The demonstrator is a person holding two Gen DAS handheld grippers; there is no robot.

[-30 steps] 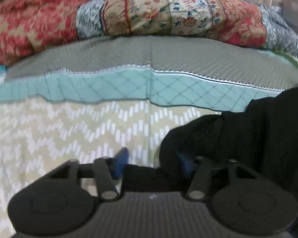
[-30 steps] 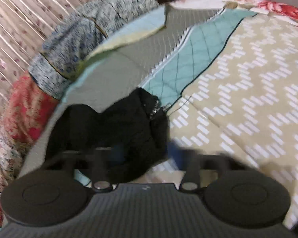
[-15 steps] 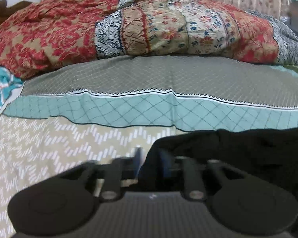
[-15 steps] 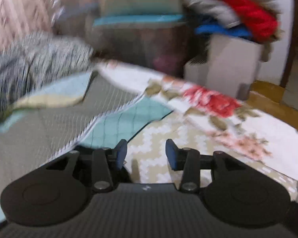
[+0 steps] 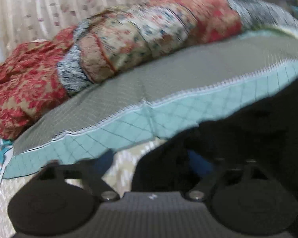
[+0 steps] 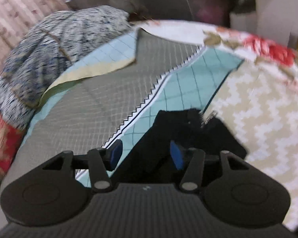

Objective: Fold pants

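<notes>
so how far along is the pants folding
Early. Done: the black pants lie on the bedspread, still bunched. In hand: both claws are opening, the right claw over the cloth, the left claw at its edge, neither gripping. Left: smoothing and every fold.

One pair of black fabric pants lies between and ahead of the fingers. One patterned bedsheet with grey, teal and beige zigzag bands spreads under the fingers. One rolled red, cream and blue patchwork quilt sits beyond the fingers. One pleated cream floral curtain hangs behind it.
</notes>
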